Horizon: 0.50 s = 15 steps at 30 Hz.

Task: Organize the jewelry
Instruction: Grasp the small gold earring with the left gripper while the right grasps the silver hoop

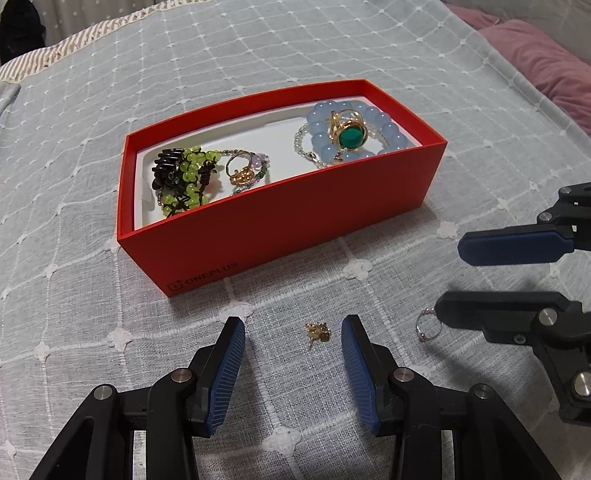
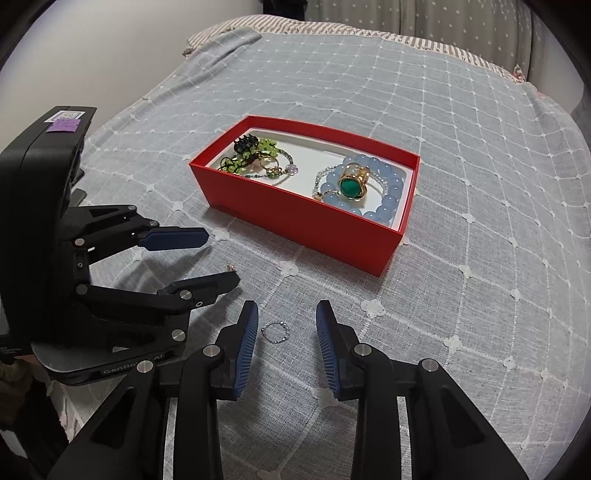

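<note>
A small gold earring (image 1: 317,330) lies on the grey quilt between the fingers of my left gripper (image 1: 292,319), which stands open around it without touching. A thin silver bead ring (image 2: 275,332) lies between the fingers of my right gripper (image 2: 287,306), nearer the left pad; those jaws are also open and clear of it. Beyond both sits the red box (image 1: 280,221), holding green and black bead bracelets (image 1: 184,173), a blue bead bracelet (image 1: 384,125) and a gold ring with a green stone (image 1: 349,134). Each gripper also shows in the other's view: the right gripper (image 1: 450,278), the left gripper (image 2: 221,254).
The grey checked quilt (image 2: 461,258) covers the bed all around the box. A pink pillow (image 1: 546,62) lies at the far right, a striped pillow edge (image 2: 332,31) at the far end. The two grippers stand close side by side in front of the box (image 2: 303,218).
</note>
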Each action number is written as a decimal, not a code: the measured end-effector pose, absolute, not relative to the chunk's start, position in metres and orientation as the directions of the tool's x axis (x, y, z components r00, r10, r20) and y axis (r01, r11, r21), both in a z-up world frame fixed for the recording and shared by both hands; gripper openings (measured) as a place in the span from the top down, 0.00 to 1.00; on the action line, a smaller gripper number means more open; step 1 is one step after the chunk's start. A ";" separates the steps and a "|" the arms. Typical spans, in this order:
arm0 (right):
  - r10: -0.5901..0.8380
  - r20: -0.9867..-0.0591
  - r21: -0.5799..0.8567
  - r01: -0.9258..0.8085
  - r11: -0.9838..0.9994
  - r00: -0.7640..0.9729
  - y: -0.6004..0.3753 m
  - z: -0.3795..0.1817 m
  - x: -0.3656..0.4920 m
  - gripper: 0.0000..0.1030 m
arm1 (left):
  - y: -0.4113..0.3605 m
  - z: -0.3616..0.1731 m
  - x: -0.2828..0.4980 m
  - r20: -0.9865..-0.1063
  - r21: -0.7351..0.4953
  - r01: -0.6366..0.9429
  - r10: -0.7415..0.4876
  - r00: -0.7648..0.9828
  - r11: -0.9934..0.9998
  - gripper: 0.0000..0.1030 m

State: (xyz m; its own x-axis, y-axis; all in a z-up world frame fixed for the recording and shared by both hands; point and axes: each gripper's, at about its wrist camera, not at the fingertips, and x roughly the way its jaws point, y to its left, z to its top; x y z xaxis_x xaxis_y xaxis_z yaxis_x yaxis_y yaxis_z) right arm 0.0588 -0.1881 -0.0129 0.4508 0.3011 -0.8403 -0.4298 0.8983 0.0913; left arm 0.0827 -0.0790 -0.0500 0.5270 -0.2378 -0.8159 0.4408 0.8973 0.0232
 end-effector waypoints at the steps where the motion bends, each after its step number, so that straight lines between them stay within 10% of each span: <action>1: 0.312 -0.839 0.099 -0.439 0.893 0.445 -0.188 -0.013 0.060 0.66 | -0.079 -0.050 0.084 -0.817 0.015 0.441 -0.244 0.522 0.897 0.55; 15: 0.320 -0.841 0.115 -0.435 0.893 0.437 -0.195 -0.013 0.060 0.66 | -0.076 -0.051 0.086 -0.818 -0.037 0.463 -0.293 0.495 0.886 0.89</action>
State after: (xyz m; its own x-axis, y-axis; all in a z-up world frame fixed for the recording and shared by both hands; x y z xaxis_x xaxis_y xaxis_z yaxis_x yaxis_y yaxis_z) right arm 0.0601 -0.1951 -0.0131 0.4365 0.3203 -0.8407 -0.4349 0.8932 0.1145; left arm 0.0857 -0.0764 -0.0513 0.4949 -0.2925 -0.8183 0.4627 0.8857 -0.0368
